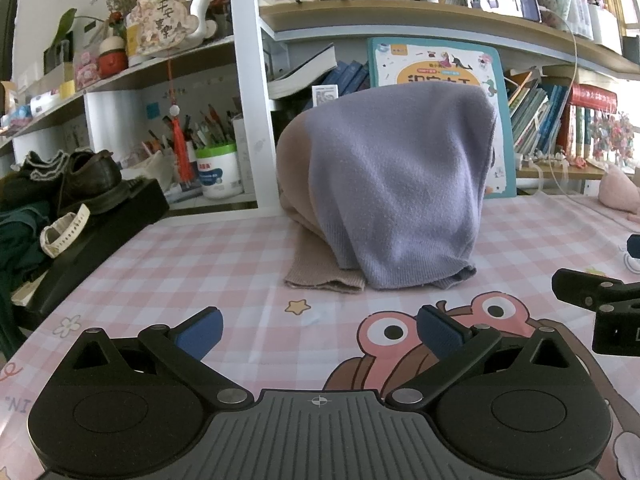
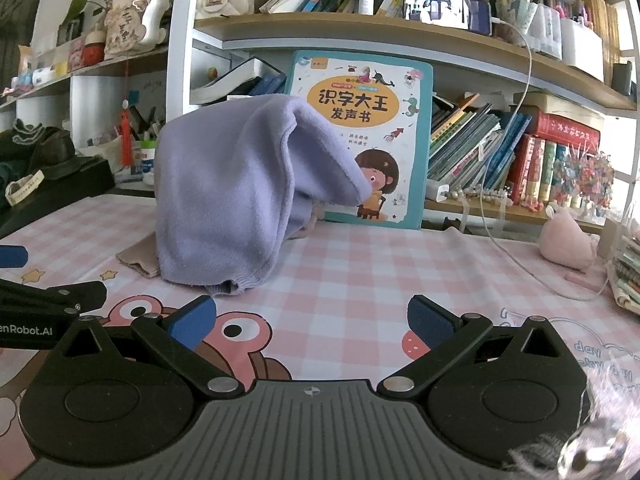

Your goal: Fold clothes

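A purple sweater (image 1: 400, 184) lies heaped in a tall mound on the checked surface (image 1: 200, 256), draped over a beige knit garment (image 1: 316, 268) whose ribbed end pokes out flat at the mound's lower left. The pile sits ahead of both tools, well apart from them, just in front of a children's book (image 2: 360, 92) leaning against the shelf (image 2: 360, 28). The left hand-held gripper (image 1: 320, 332) hovers low over the surface with its blue pads spread wide and nothing between them; the mound is straight ahead of it. The right hand-held gripper (image 2: 312, 322) is likewise spread and empty, with the mound ahead and to its left. The sweater has no clear long axis; it stands upright, hem edge toward the cameras, one fold jutting right toward the book
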The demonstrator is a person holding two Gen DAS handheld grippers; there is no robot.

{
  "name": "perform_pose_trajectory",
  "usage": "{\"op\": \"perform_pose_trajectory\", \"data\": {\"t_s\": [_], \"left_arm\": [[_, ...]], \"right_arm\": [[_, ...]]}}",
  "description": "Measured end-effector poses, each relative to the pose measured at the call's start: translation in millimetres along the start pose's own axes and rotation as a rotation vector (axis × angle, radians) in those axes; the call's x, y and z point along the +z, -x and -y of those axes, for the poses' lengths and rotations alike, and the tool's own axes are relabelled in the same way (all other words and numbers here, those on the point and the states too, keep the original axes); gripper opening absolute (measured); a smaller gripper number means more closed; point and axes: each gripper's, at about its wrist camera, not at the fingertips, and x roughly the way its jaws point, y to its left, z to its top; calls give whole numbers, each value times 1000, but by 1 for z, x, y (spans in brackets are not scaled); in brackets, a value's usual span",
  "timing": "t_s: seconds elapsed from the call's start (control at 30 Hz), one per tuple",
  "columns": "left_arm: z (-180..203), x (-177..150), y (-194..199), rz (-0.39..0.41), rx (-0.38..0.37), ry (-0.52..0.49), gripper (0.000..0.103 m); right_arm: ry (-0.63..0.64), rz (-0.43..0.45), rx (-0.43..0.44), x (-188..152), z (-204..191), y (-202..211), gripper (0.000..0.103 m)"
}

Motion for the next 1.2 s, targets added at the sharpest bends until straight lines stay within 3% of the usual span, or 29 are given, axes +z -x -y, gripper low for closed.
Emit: {"op": "perform_pose_trajectory", "data": {"t_s": [0.73, 1.2], "left_arm": [[0, 0, 2, 8, -5, -8, 103], [3, 0, 1, 11, -44, -26, 103]], "right_arm": [[-6, -6, 4, 1, 1, -2, 103], [-31, 29, 63, 1, 5, 4, 103]]}}
